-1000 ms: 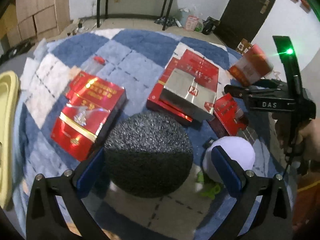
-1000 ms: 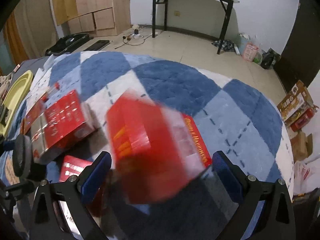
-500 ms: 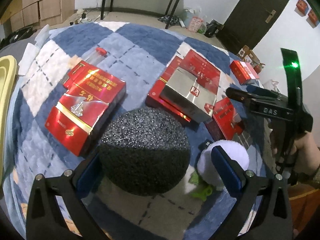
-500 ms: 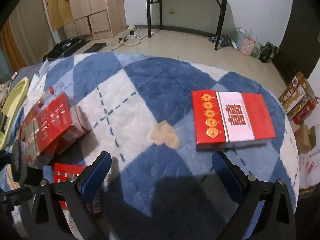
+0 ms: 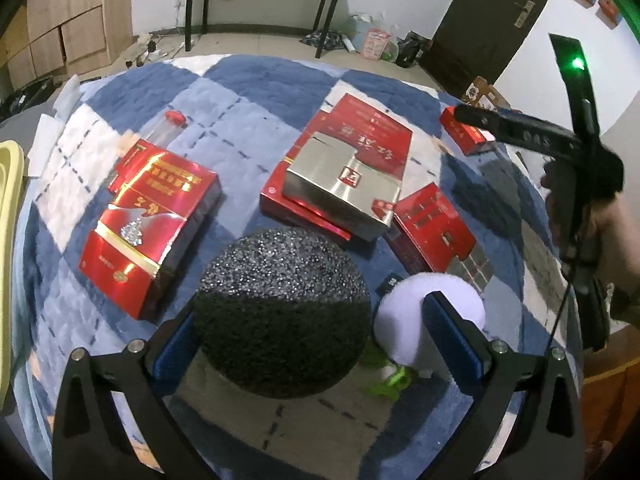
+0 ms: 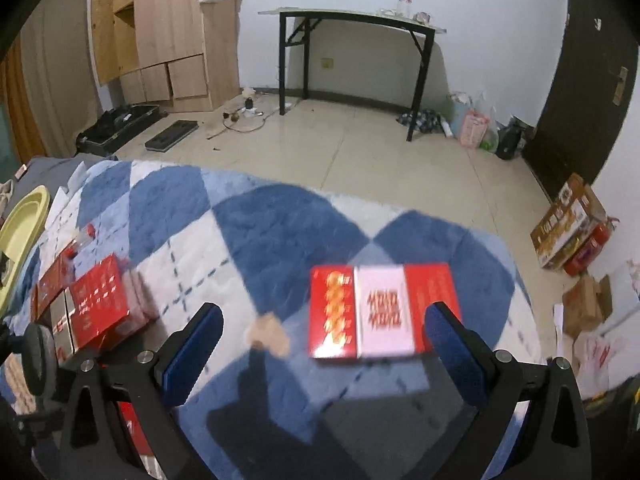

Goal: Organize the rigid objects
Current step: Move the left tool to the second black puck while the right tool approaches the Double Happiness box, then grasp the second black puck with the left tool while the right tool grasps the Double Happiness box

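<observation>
A: What do we have in front of us, going from left to right?

B: In the left wrist view, a pale yellow plastic tray edge (image 5: 10, 216) sits at the far left. Next comes a glossy red carton with gold lettering (image 5: 150, 226) lying flat on the blue and white checked fleece blanket (image 5: 260, 92). A large black foam ball (image 5: 282, 314) sits between the spread fingers of our left gripper (image 5: 316, 334); whether they touch it we cannot tell. Beyond it, a silver box (image 5: 340, 186) rests on a flat red box (image 5: 362, 136), and a smaller red box (image 5: 434, 226) lies just right of that pair. A white fluffy ball (image 5: 404, 320) is near the right finger.

A: And our right gripper?

B: Our right gripper (image 6: 320, 344) has its fingers spread wide, holding nothing. A red and white flat box (image 6: 382, 312) lies on the blanket just ahead of them, apart from the other boxes.

A: Which step are we at?

B: We judge that box is set down alone, and the next box is to be fetched from the cluster, calling for a swing left and a squarely aligned grip.

A: What does one view show that the other lacks?

B: Only the left view shows the foam ball and the silver box clearly; only the right shows the placed box's face, though blurred.
</observation>
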Motion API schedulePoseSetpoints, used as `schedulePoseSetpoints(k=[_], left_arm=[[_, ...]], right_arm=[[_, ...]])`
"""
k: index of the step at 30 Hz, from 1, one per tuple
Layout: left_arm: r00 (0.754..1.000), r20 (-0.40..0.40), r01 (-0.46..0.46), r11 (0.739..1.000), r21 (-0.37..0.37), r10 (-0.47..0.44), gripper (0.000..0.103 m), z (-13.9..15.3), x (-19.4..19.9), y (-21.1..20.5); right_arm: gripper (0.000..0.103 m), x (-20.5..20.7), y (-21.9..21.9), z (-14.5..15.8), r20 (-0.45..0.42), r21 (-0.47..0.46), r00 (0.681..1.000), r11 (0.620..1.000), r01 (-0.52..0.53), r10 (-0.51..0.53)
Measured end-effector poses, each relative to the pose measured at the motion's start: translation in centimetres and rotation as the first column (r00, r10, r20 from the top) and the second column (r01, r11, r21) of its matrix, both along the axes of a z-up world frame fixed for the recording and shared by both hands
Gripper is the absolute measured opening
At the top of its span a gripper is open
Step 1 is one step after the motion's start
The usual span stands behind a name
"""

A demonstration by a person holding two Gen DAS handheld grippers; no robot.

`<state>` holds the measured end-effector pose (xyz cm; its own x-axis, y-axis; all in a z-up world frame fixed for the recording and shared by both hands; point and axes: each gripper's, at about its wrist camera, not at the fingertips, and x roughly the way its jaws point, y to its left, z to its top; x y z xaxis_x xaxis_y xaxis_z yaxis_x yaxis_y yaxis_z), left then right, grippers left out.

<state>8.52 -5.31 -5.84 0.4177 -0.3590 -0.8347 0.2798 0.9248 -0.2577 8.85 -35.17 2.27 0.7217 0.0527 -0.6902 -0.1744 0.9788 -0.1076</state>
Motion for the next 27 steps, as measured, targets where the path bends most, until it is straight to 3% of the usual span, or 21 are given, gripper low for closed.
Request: schedulePoseSetpoints(k=[8, 27], left_arm=[[1.0, 0.009, 0.008, 1.0, -0.001, -0.008, 0.103, 0.1, -0.6, -0.2], [1.0, 0.005, 0.002, 1.0, -0.006, -0.002, 0.103, 0.0, -1.2, -0.1]], right_arm=[[0.103, 2.5, -0.7, -0.5, -0.007, 0.008, 1.0, 1.0, 0.011, -0.011], [0.103, 3.6, 0.3, -2.4, -0.013, -0.05, 1.0, 0.999, -0.008, 0.007]])
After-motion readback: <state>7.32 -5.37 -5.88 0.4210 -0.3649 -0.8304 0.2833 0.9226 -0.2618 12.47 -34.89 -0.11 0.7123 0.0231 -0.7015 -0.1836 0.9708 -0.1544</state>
